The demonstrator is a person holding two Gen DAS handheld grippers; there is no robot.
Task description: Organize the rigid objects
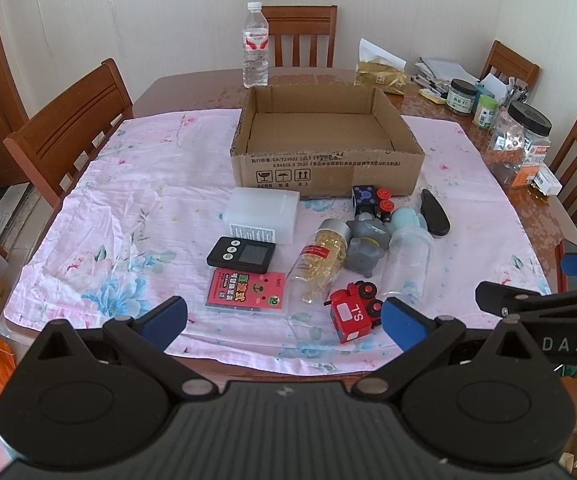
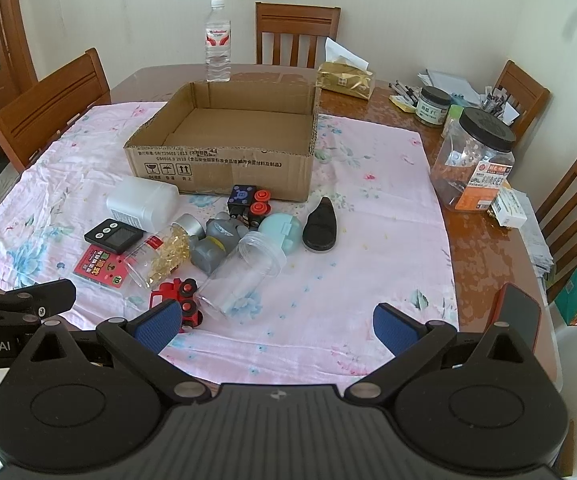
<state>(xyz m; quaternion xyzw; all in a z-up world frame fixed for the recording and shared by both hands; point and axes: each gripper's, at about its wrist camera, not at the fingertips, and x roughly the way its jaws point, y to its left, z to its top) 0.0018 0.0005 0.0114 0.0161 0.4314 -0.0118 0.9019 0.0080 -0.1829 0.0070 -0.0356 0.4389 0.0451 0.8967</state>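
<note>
Box (image 1: 328, 168) sits mid-table on pink cloth (image 1: 128, 208), open top, nothing visible inside. Clutter lies just near of its front wall: white tub (image 1: 262, 214), black timer (image 1: 241, 254), red card pack (image 1: 246, 290), pill bottle (image 1: 322, 260) on its side, clear jar (image 1: 406, 264) on its side, grey figure (image 1: 364, 244), red train (image 1: 354, 314), block toy (image 1: 372, 200), blue case (image 1: 408, 218), black oval piece (image 1: 434, 212). Several of these touch or overlap in the middle of the pile.

Left gripper (image 1: 284, 320) spread wide, holding nothing, hovering at near edge of table over the card pack and train. Right gripper (image 2: 276, 324) likewise spread and bare, low over bare cloth to the right of the jar.

Judged step: start of sorting; nothing boxed yet. Next move likely calls for dropping onto an outlying item, the train or the black oval piece, then lifting over the box's front wall.

Room: cloth right of pile is open. Far right holds jars (image 2: 472, 160) and papers, well apart. Water bottle (image 1: 255, 46) stands just beyond the box
</note>
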